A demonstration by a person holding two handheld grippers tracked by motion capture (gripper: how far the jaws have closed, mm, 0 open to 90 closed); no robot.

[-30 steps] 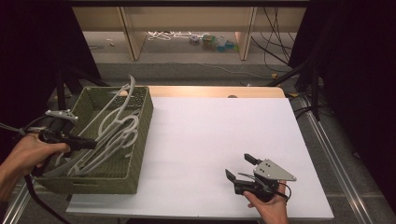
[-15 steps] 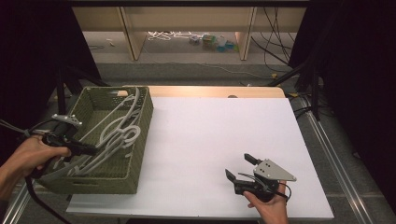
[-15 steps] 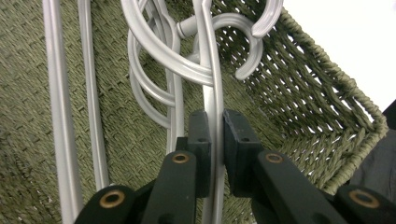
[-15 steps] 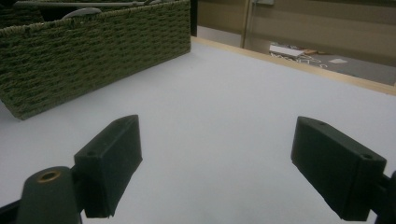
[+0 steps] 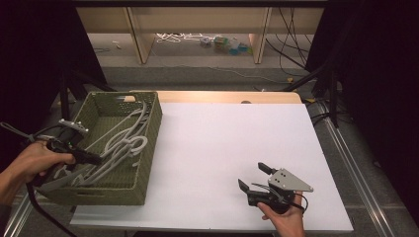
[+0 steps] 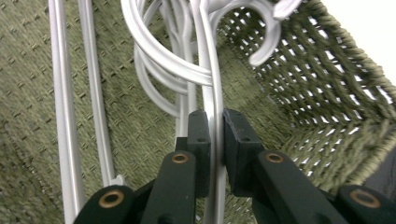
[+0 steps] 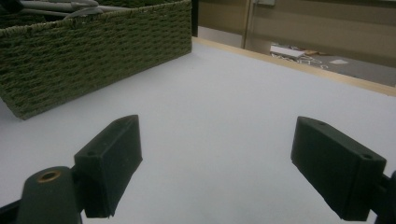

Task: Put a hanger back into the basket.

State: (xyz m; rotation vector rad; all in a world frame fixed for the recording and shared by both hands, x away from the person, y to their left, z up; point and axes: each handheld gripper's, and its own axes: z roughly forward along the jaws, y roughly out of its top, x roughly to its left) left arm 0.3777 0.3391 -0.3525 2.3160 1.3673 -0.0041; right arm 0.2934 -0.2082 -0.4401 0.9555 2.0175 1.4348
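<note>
The white hanger is caught by its thin bar between the pads of the left tongs, down inside the green woven basket at the left of the tabletop. And the grip is tight, with the jaws pinched right down on that one bar. From above, the left tongs reach in over the basket's near left corner, the hand behind them.

What's new? Across the last second the tangle of hangers has shifted in the basket: their loops lay nearer the far wall, and now they sit lower and closer to the near side, as the hand draws back a little. That looks like the start of a pull, one hanger being worked free of the pile.

Over on the right, nothing stirs. The right tongs rest low over the bare white tabletop near its front edge, jaws standing wide with nothing between them, the same as a second ago.

Hard to read: how many hangers lie there, and whether the hook curling at the top belongs to the gripped one. The bars overlap, and the close view cuts them off at the top.
</note>
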